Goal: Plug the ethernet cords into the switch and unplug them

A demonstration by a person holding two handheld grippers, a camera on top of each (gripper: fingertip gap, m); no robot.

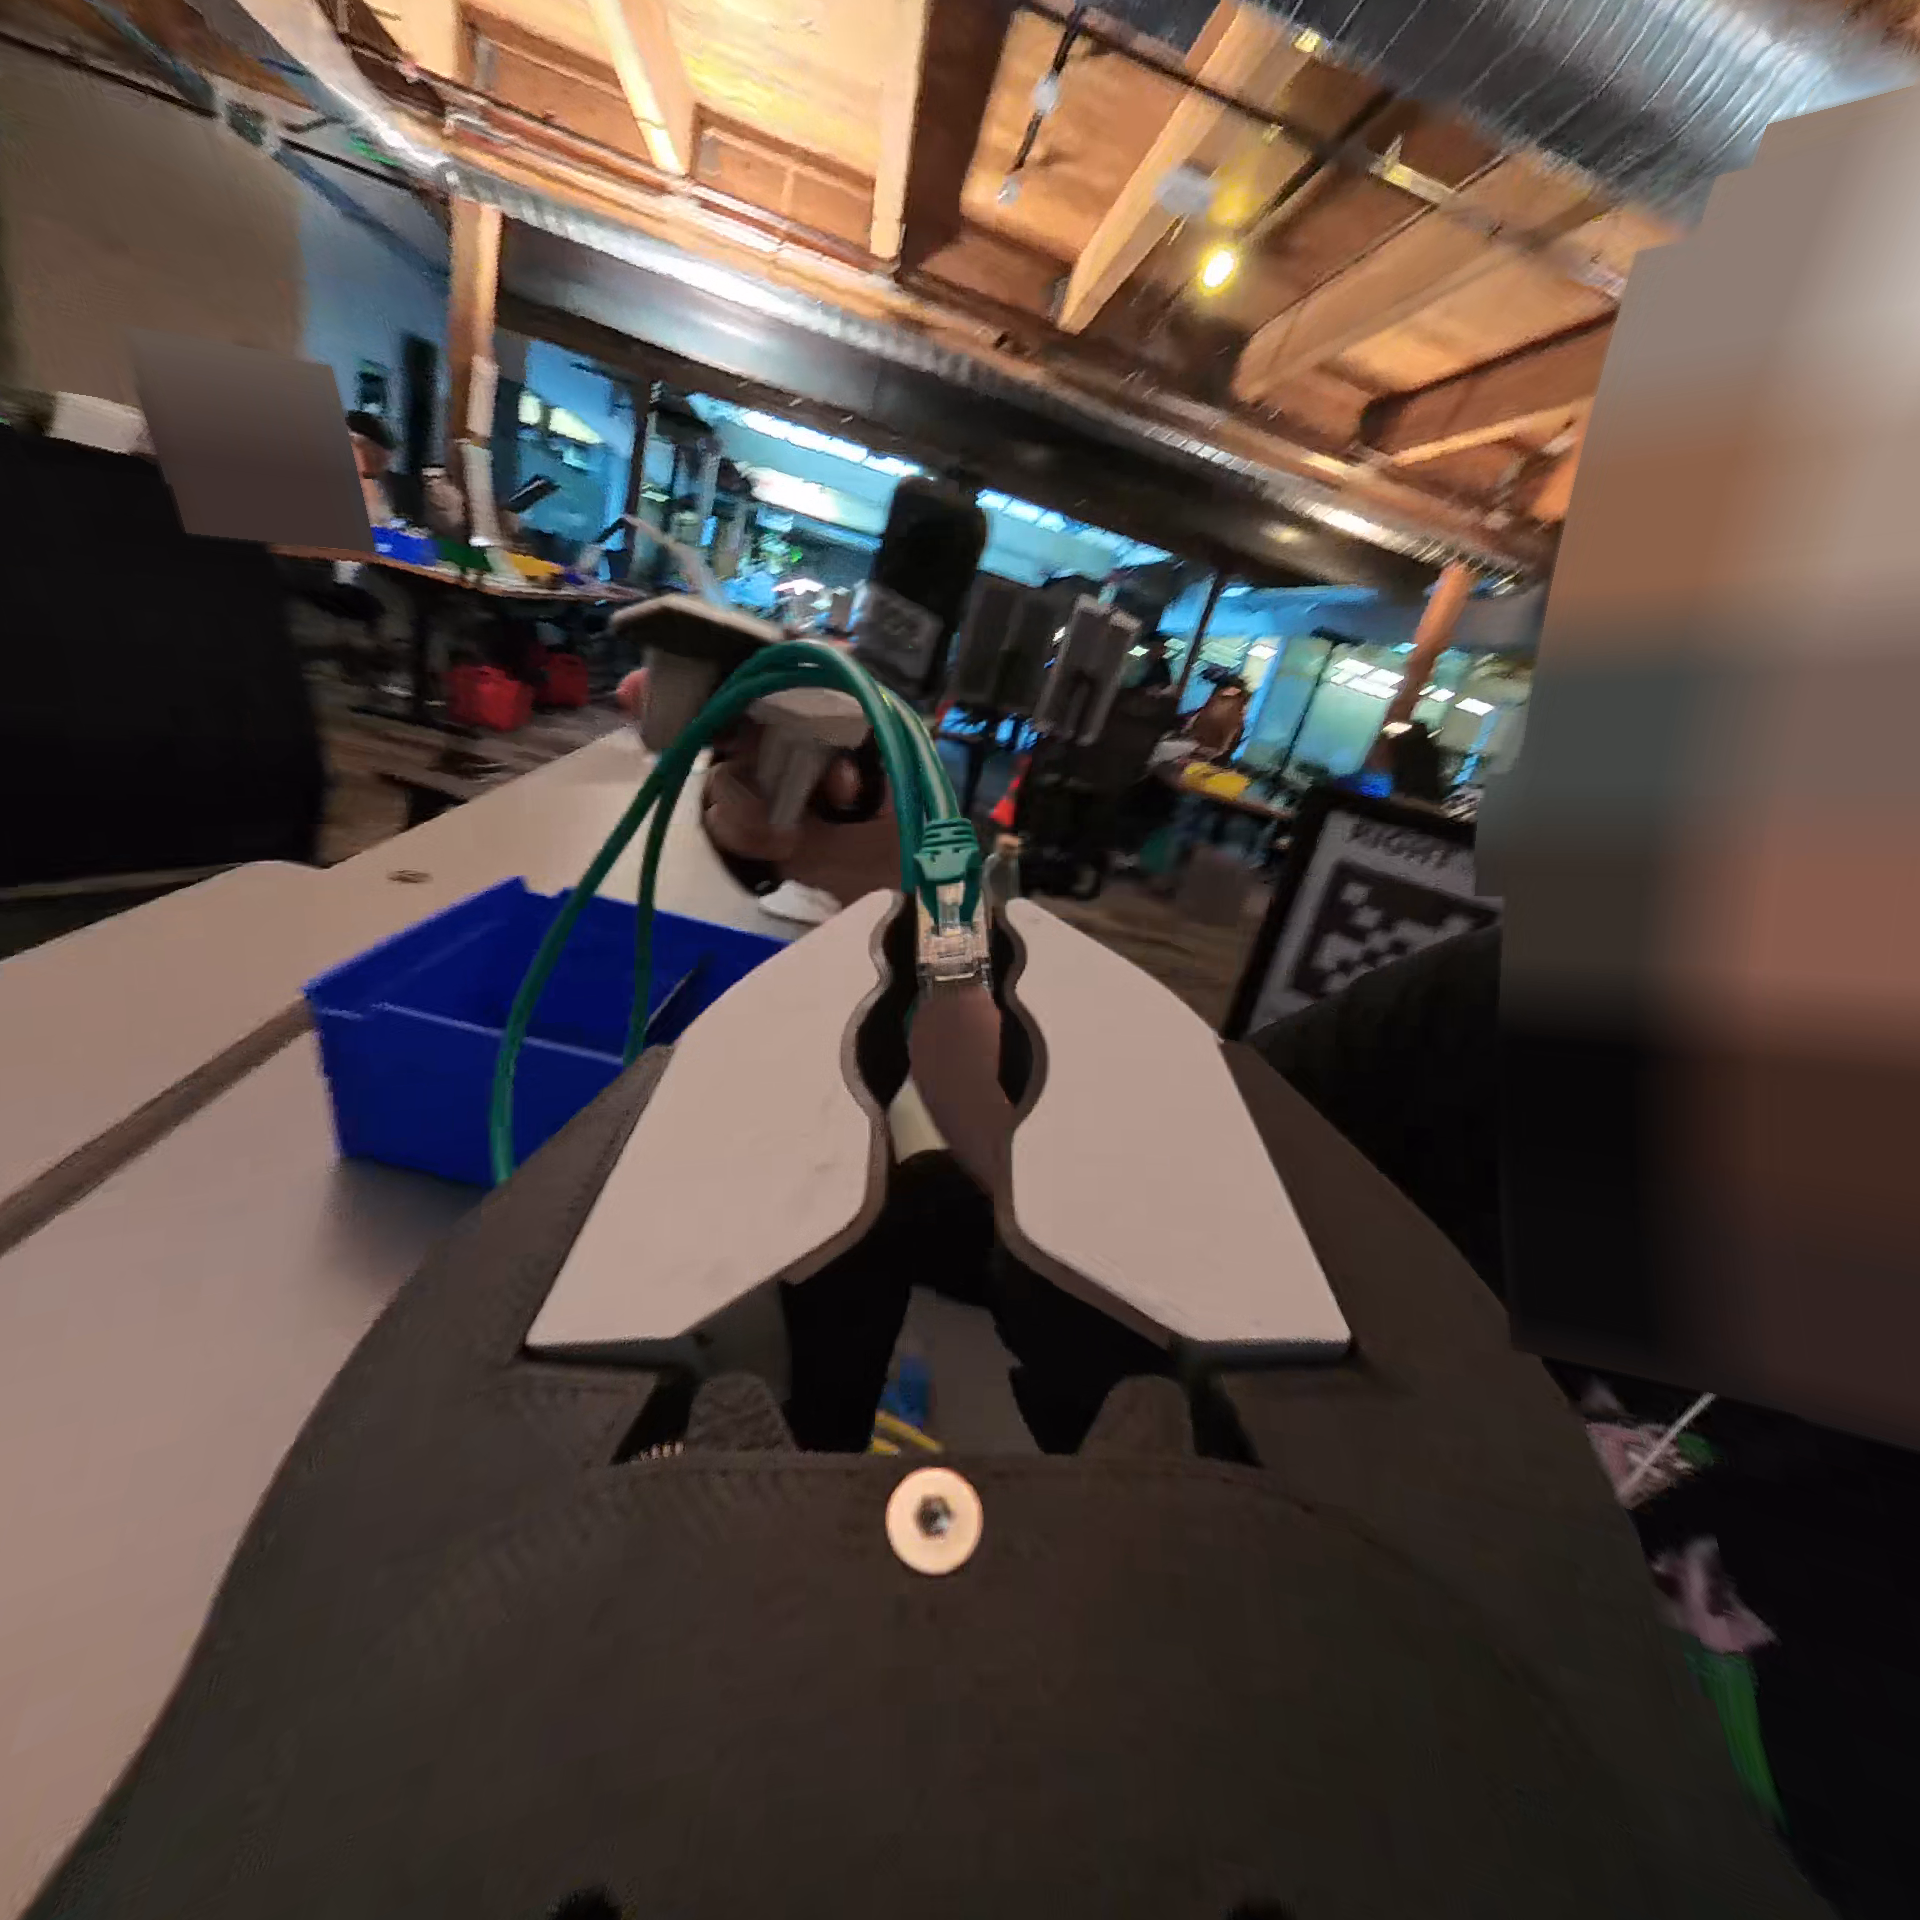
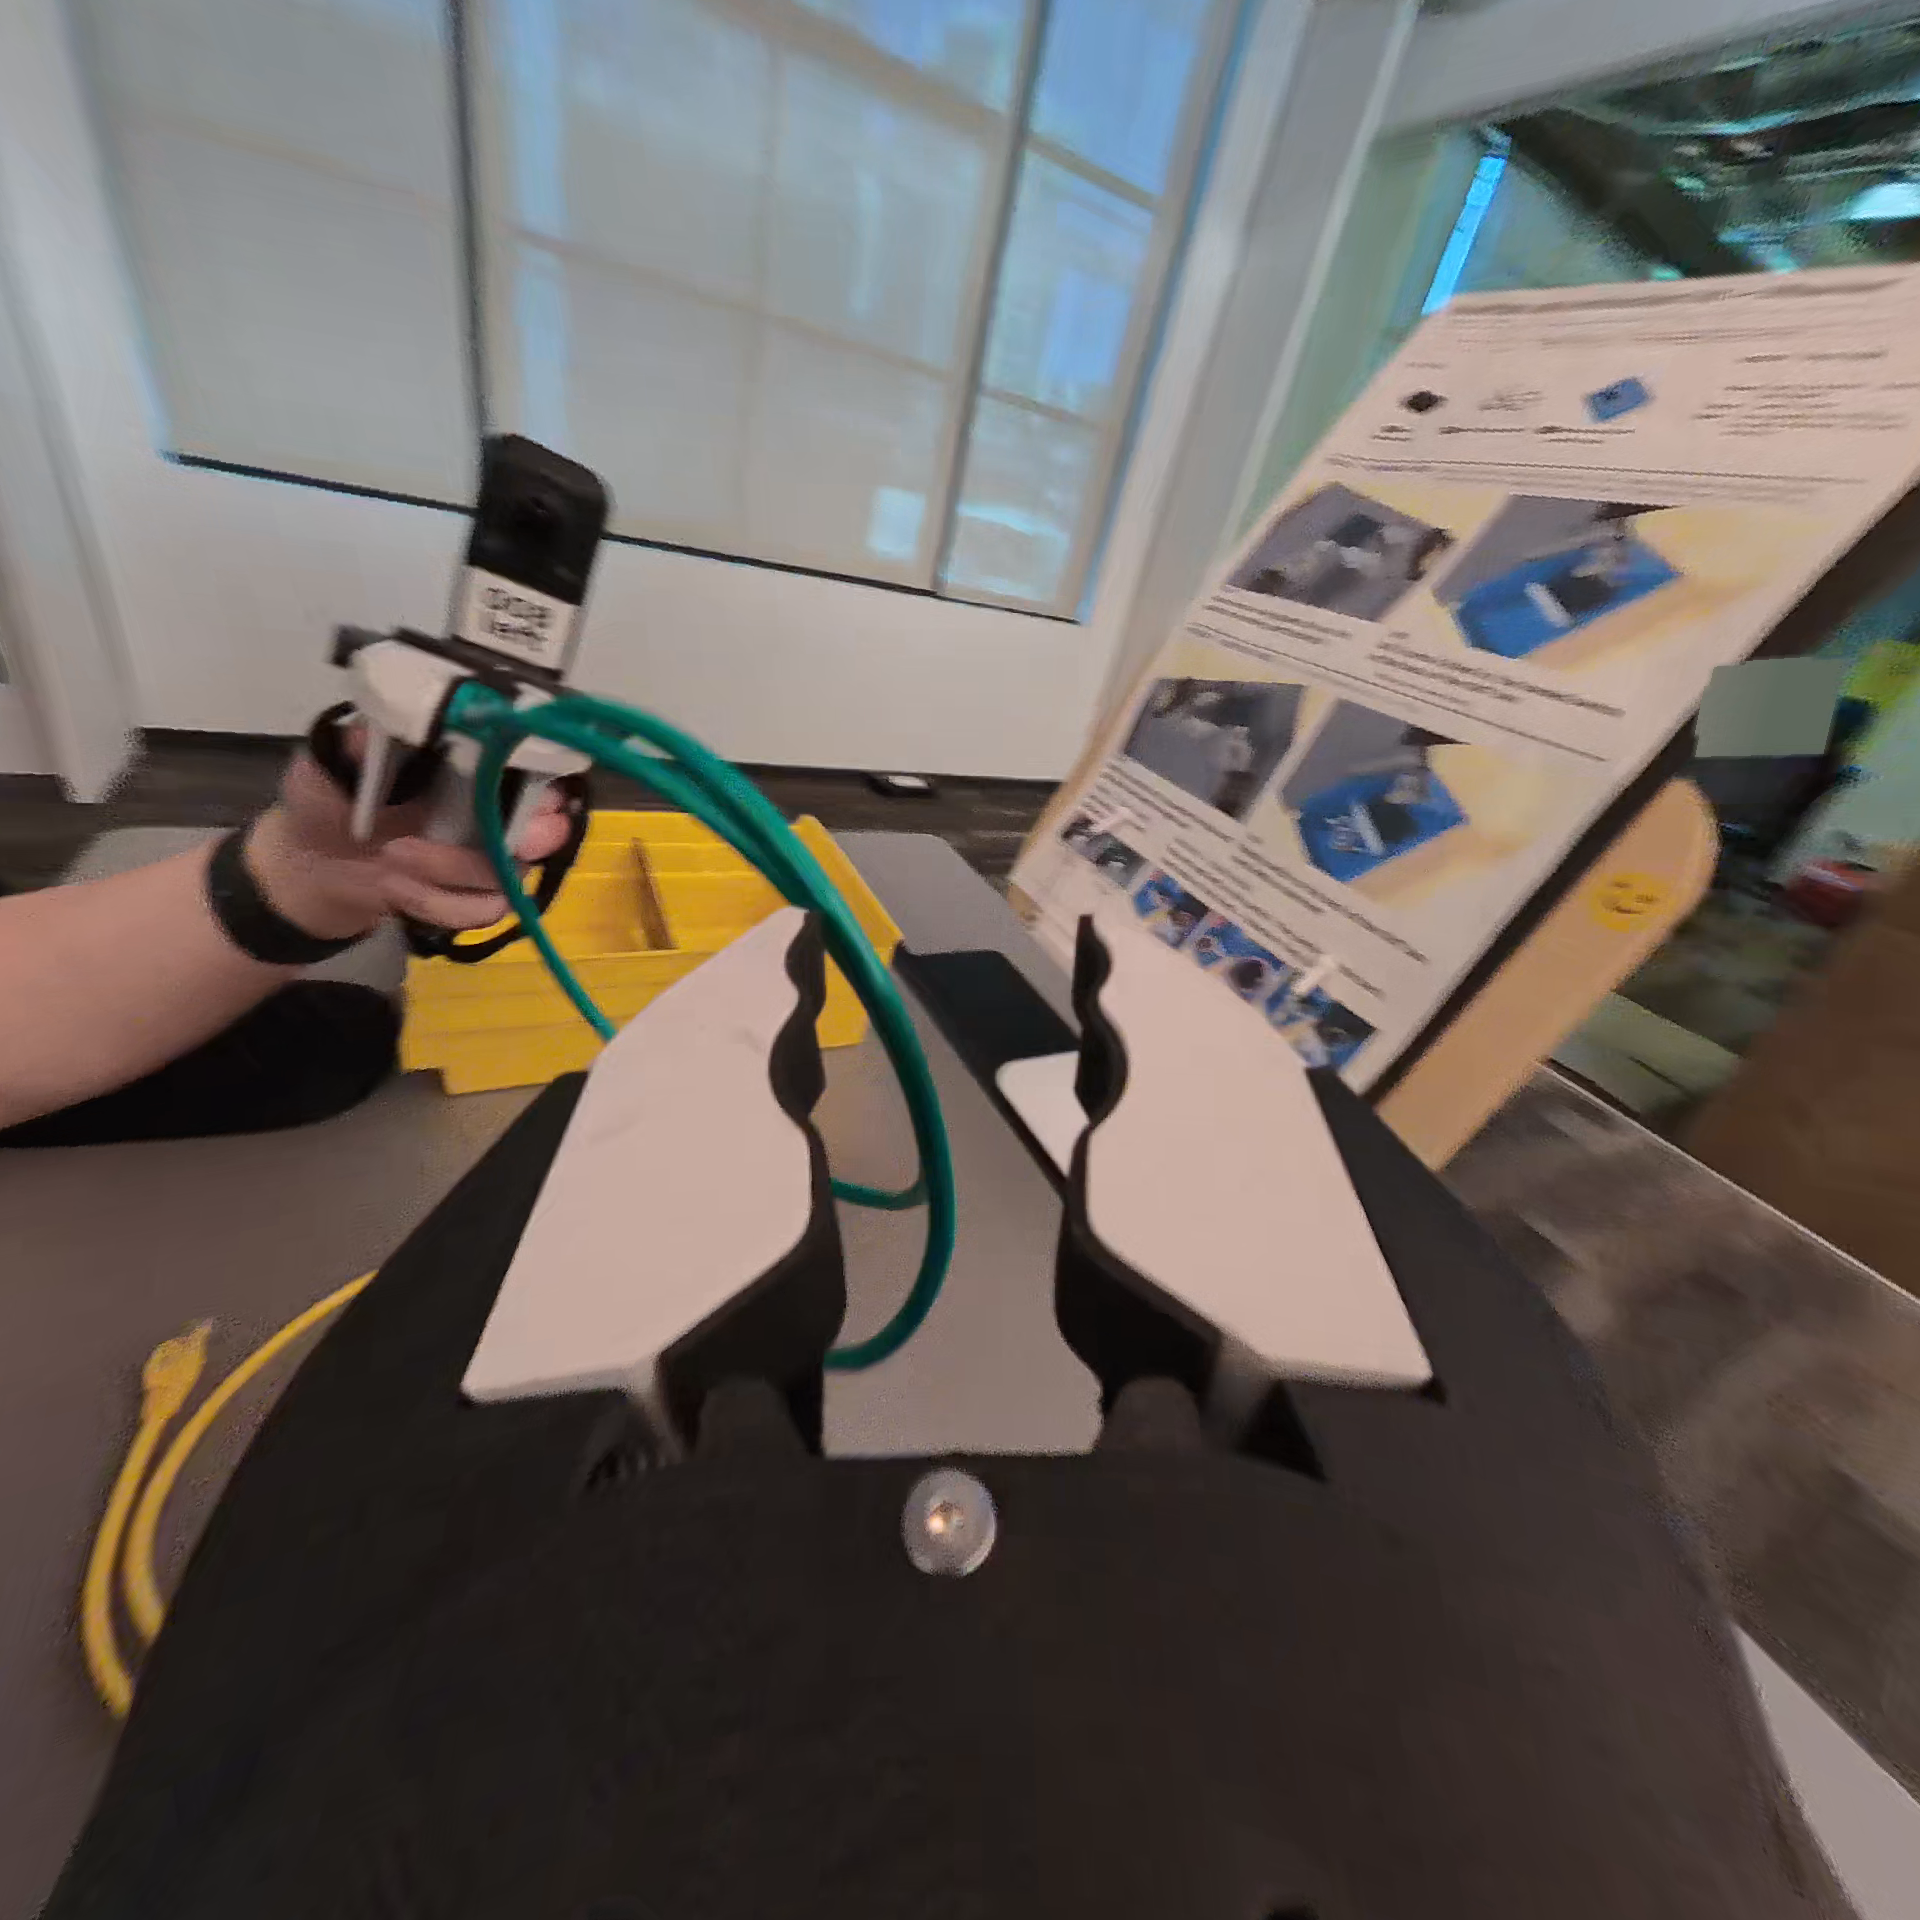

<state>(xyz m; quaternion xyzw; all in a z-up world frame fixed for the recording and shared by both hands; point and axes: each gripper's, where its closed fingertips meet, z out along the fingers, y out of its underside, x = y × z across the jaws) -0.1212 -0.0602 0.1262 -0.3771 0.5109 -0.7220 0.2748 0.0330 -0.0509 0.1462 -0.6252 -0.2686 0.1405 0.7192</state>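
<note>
The left gripper (image 1: 948,940) has its fingers clamped on the green ethernet cord (image 1: 940,883) at its clear plug, held above the bench (image 1: 156,1195). The right gripper (image 2: 945,971) has its fingers apart, empty. The cord looks light and floppy; it is best gripped on the rigid boot behind the plug.

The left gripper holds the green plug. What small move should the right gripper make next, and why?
Probably close the right gripper on the green cord: the cord runs loose between its open fingers, and the left gripper pinches the plug.
</note>
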